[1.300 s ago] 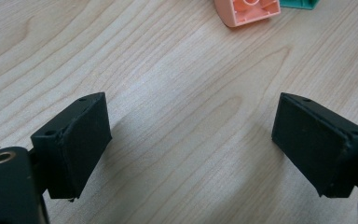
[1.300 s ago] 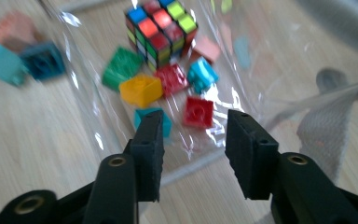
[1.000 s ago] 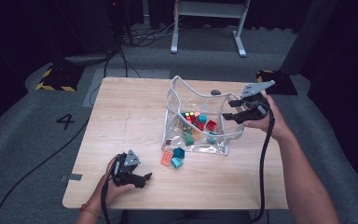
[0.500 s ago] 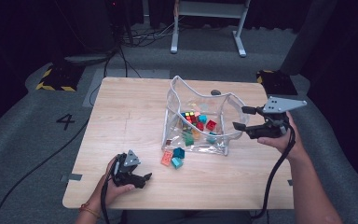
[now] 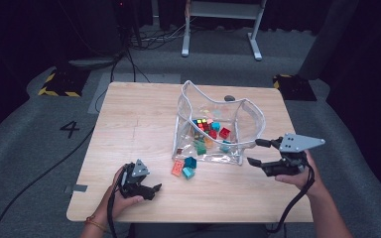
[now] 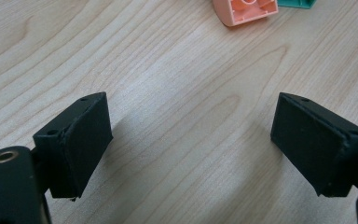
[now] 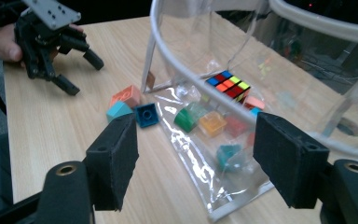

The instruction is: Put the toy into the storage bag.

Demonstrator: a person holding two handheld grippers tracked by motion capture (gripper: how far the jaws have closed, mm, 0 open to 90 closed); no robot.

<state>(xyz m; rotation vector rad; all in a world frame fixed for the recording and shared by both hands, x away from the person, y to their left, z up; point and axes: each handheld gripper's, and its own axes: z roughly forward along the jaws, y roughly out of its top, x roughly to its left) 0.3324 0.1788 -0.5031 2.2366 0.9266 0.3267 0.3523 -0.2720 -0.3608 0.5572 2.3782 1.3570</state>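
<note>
Right hand-held gripper (image 5: 259, 151), jaws just opened wide and empty, hovers beside the clear bag (image 5: 218, 124); left hand-held gripper (image 5: 151, 191) rests open on the desk (image 5: 129, 114).

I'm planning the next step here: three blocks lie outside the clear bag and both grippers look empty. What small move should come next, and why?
Probably ease the left gripper forward to the orange block. Its jaws stand open with nothing between them, and that block lies just ahead of it on the table, outside the clear bag. The right gripper is open too.

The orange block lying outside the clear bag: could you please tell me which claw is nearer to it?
Left. The left claw sits just short of the orange block, open on bare table. The right claw is farther off, at the bag's opposite front corner.
</note>
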